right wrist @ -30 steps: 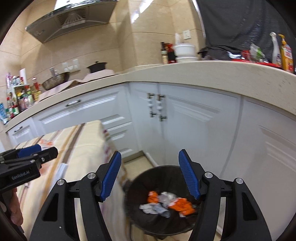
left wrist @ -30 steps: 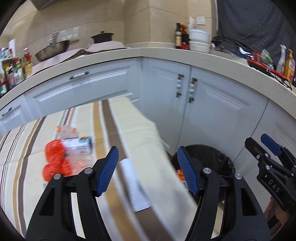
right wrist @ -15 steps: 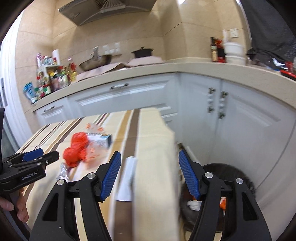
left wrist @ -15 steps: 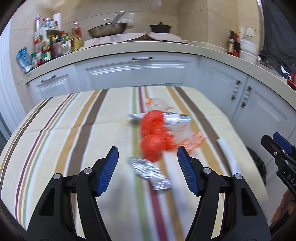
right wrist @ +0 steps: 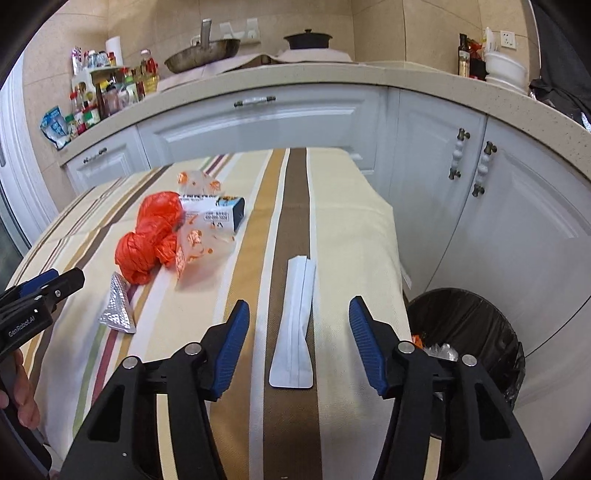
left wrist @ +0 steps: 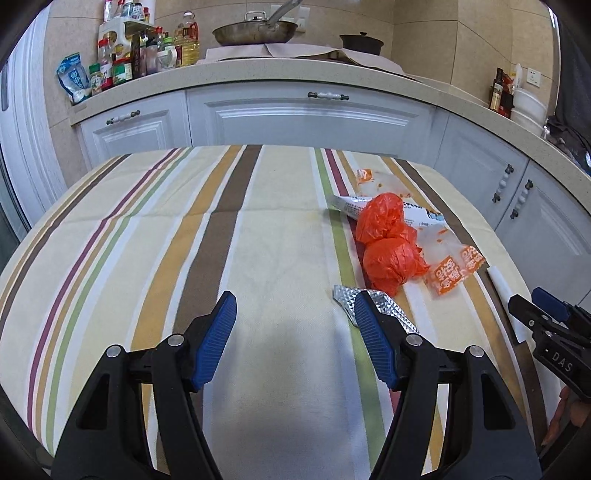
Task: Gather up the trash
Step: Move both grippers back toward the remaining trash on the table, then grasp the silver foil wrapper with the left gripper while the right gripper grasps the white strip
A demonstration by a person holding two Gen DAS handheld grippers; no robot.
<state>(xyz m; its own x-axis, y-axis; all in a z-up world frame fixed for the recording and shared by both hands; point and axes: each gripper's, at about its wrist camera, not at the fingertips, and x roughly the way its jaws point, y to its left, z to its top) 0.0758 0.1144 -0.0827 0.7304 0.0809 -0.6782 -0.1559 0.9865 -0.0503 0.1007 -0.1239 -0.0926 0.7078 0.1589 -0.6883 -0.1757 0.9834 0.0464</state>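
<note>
A kitchen corner with pale cabinets and a beige counter wraps round a table under a striped cloth (left wrist: 229, 236); on the counter stand a pan (left wrist: 255, 31), a dark pot (left wrist: 361, 41) and a cluster of bottles (left wrist: 147, 55). The trash lies toward one side of the cloth: two crumpled orange bags (left wrist: 386, 240) touching each other, a printed carton (right wrist: 218, 212) behind them, clear wrappers with orange print (left wrist: 452, 271) beside them, and a silver foil packet (right wrist: 117, 306) just in front. A flat white packet (right wrist: 297, 317) lies apart on the brown stripe, near the table edge. On the floor beside that edge stands a black bin (right wrist: 476, 332) with scraps inside. The left gripper (left wrist: 295, 325) hovers over bare cloth, jaws apart and empty, its right finger overlapping the foil packet in view; the right gripper (right wrist: 299, 328) has just been narrowing, jaws apart on either side of the white packet, pads clear of it.
</note>
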